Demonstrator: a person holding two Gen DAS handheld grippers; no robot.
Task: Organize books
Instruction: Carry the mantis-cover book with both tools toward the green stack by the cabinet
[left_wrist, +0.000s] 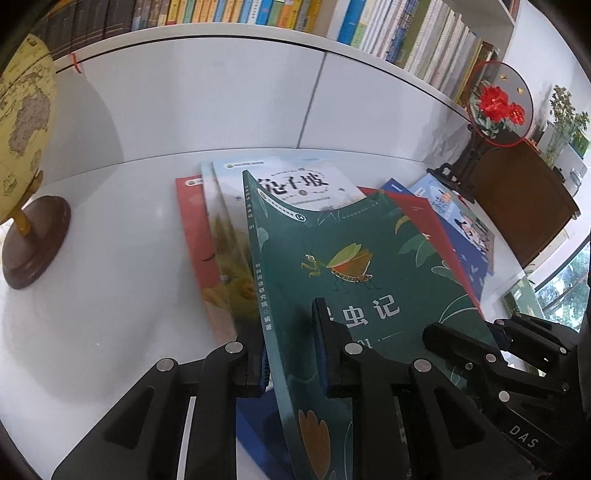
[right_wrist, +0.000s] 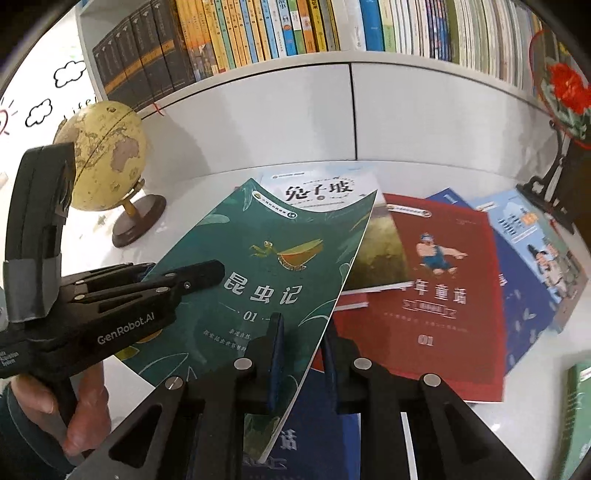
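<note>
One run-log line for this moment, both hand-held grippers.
left hand-held gripper: shut on green insect-cover paperback book spine | right hand-held gripper: shut on its opposite edge | book: raised, bowed, over scattered books

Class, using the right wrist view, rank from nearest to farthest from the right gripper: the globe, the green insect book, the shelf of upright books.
1. Green insect book, between its fingers.
2. Globe, far left.
3. Shelf of upright books, top, behind.

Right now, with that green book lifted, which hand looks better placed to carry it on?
Probably the left gripper: its fingers straddle the green book at the spine. The right gripper only holds the thin page edge, which already bends. Neither grip clearly looks tight.
</note>
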